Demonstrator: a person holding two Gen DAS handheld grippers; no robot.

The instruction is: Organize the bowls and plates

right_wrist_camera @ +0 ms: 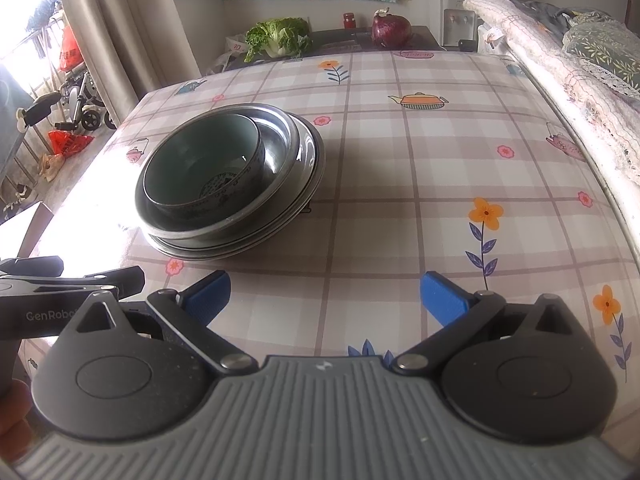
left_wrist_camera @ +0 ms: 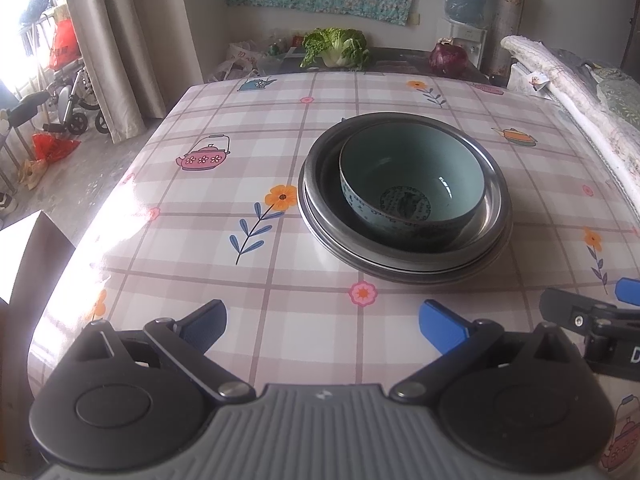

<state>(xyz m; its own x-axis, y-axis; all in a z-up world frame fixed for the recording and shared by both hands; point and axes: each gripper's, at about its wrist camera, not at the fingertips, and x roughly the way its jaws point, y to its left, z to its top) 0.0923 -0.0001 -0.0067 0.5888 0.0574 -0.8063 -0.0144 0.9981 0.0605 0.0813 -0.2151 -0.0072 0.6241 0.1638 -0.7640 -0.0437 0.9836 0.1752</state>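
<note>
A pale green ceramic bowl [left_wrist_camera: 412, 184] sits inside a steel bowl [left_wrist_camera: 494, 196], which rests on stacked steel plates [left_wrist_camera: 320, 228] on the checked tablecloth. The same stack shows in the right wrist view: green bowl [right_wrist_camera: 204, 164], steel bowl [right_wrist_camera: 276, 152], plates [right_wrist_camera: 312, 176]. My left gripper [left_wrist_camera: 324, 326] is open and empty, low over the table in front of the stack. My right gripper [right_wrist_camera: 324, 298] is open and empty, in front and to the right of the stack. The right gripper's tip shows at the left wrist view's right edge [left_wrist_camera: 628, 290].
The table [right_wrist_camera: 400, 200] carries a plaid cloth with teapot and flower prints. A cabbage [left_wrist_camera: 336, 46] and a red onion [left_wrist_camera: 448, 58] sit on a dark cabinet behind it. Folded bedding [right_wrist_camera: 560, 64] lies along the right edge. A wheelchair [left_wrist_camera: 68, 100] stands by the curtain on the left.
</note>
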